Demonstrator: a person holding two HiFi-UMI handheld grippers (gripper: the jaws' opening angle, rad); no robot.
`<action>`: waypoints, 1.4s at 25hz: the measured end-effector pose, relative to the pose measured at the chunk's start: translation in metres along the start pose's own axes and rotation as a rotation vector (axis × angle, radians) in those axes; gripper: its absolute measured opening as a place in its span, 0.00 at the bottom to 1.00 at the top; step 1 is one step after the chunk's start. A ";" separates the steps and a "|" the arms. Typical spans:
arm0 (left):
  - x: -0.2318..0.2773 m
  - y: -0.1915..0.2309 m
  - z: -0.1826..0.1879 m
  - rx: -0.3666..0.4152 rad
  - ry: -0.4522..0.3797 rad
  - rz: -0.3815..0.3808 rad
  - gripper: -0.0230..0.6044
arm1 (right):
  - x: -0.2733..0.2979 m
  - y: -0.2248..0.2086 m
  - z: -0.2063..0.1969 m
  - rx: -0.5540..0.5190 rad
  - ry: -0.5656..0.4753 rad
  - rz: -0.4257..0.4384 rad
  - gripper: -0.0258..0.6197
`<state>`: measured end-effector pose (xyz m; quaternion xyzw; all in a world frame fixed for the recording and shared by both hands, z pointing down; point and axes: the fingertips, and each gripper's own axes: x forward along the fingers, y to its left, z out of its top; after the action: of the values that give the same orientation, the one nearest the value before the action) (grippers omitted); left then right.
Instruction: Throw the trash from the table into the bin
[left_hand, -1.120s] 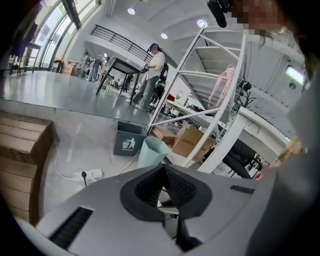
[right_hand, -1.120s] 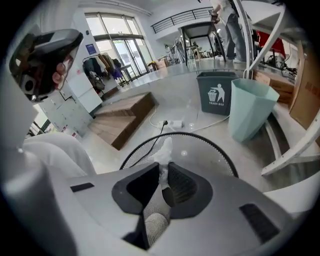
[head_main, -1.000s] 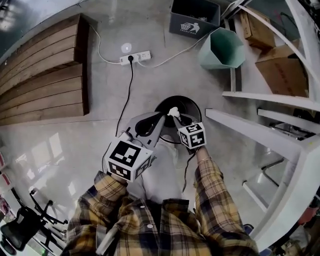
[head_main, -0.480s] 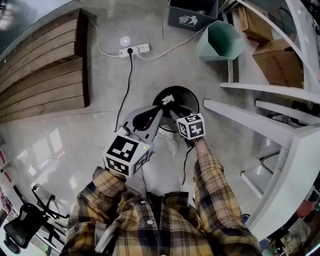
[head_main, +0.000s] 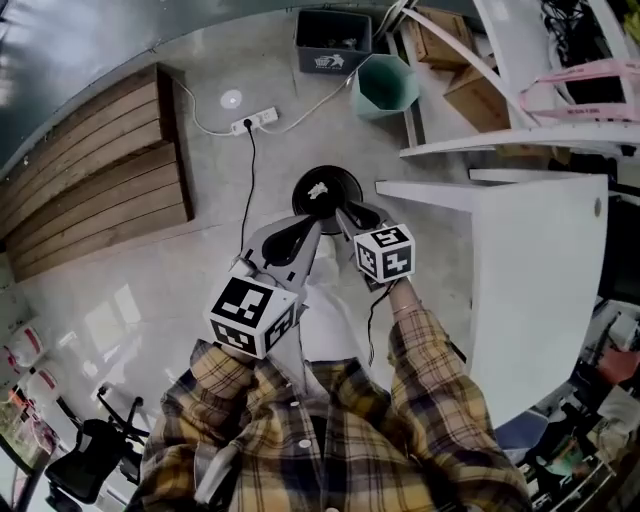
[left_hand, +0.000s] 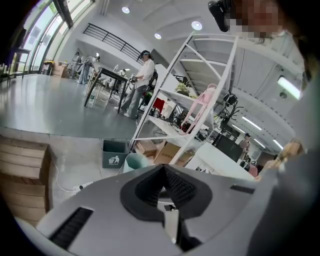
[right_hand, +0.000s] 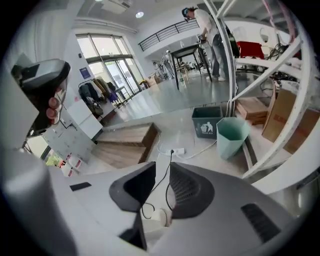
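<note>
Both grippers are up over the near rim of the black bin (head_main: 350, 178), and the trash (head_main: 318, 189), a white crumpled scrap, lies inside that bin, right in the middle. Look at the left gripper (head_main: 314, 224): fingers (left_hand: 182, 186) pressed tip to tip, nothing in them. Now the right gripper (head_main: 346, 210): fingers (right_hand: 189, 186) a narrow slot apart. They have just been closing, and nothing sits between them, with only floor and a black cable (right_hand: 170, 160) showing through the gap.

So this piece looks delivered. My read is that the step now is the trip back to the white surface (head_main: 540, 270), which stands just to the right of the bin.

To do that well, carry both grippers high enough to clear the surface's edge rather than sweeping in level with it. Turn the body, not just the wrists, so the head view takes in the surface top before anything is reached for. Spread the right fingers wide on the way over, not at the last instant, because a slot this narrow would only shove a light scrap around. Pick one gripper for the next grab and hold the other back, out of its path. Whether more trash waits up there I cannot tell; only part of the surface shows.
</note>
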<state>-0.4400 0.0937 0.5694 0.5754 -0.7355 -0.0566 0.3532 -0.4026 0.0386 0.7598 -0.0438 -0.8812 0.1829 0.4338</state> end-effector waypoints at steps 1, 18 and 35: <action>-0.008 -0.012 0.015 0.016 -0.005 -0.015 0.04 | -0.019 0.008 0.015 0.004 -0.034 -0.008 0.17; -0.011 -0.272 0.074 0.147 -0.051 -0.291 0.04 | -0.374 0.030 0.097 0.019 -0.570 -0.125 0.08; 0.019 -0.601 0.000 0.407 -0.017 -0.642 0.05 | -0.695 -0.039 -0.051 0.003 -0.840 -0.518 0.04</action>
<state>0.0427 -0.1225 0.2837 0.8345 -0.5169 -0.0217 0.1898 0.0706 -0.1468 0.2820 0.2549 -0.9616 0.0723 0.0723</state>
